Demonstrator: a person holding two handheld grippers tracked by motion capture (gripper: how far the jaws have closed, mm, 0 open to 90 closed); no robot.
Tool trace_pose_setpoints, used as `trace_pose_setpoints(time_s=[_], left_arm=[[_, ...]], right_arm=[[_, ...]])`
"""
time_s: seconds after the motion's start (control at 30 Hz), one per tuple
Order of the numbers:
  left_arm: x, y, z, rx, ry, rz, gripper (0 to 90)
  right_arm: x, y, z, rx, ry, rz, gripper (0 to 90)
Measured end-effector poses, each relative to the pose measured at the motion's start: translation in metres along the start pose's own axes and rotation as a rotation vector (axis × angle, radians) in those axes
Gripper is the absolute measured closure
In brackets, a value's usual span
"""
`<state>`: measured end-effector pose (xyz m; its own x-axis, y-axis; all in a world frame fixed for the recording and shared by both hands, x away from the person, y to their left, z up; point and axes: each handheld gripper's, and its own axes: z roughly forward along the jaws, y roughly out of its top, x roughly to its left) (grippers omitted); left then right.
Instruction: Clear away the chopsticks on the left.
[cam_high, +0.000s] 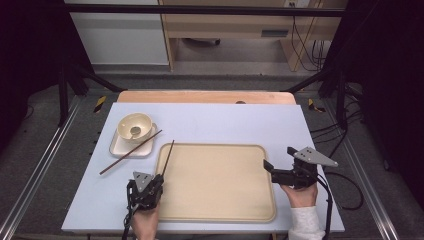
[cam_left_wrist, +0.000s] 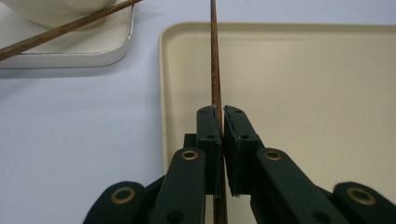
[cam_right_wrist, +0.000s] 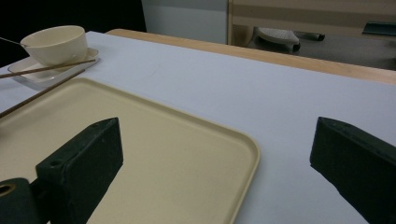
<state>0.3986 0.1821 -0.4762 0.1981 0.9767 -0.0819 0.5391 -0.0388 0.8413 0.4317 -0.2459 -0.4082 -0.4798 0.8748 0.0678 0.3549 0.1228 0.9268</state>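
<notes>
**One chopstick pinched, plenty that could slip**

We are watching the left gripper (cam_high: 148, 186) near the front-left corner of the tabletop (cam_high: 225, 120), its jaws clenched on a brown chopstick (cam_left_wrist: 215, 70) close to the stick's near end. The stick is running away from the jaws along the left rim of the beige tray (cam_high: 250, 200), its far tip pointing toward the small plate (cam_high: 116, 146) at the back-left.

We are seeing a thin, round stick held far from its middle, so it may well be pivoting between the pads or sliding out if the hand tilts. A swing toward the back-left could be knocking the second chopstick (cam_high: 131, 151), which is lying slantwise across the plate's front edge beside the bowl (cam_high: 134, 126), and that one looks ready to roll off onto the tabletop.

Over by the tray's right edge, the right gripper (cam_high: 278, 161) is hovering with its jaws spread wide and nothing between them. We are judging it too far off to be steadying anything if the stick drops.
</notes>
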Motion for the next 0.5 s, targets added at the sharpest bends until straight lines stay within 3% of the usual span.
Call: trace_pose_setpoints(time_s=[0.5], left_arm=[[-0.0019, -0.0004, 0.0058, 0.065, 0.022, 0.041, 84.7]], right_arm=[[0.0003, -0.0005, 0.0008, 0.006, -0.007, -0.003, 3.0]])
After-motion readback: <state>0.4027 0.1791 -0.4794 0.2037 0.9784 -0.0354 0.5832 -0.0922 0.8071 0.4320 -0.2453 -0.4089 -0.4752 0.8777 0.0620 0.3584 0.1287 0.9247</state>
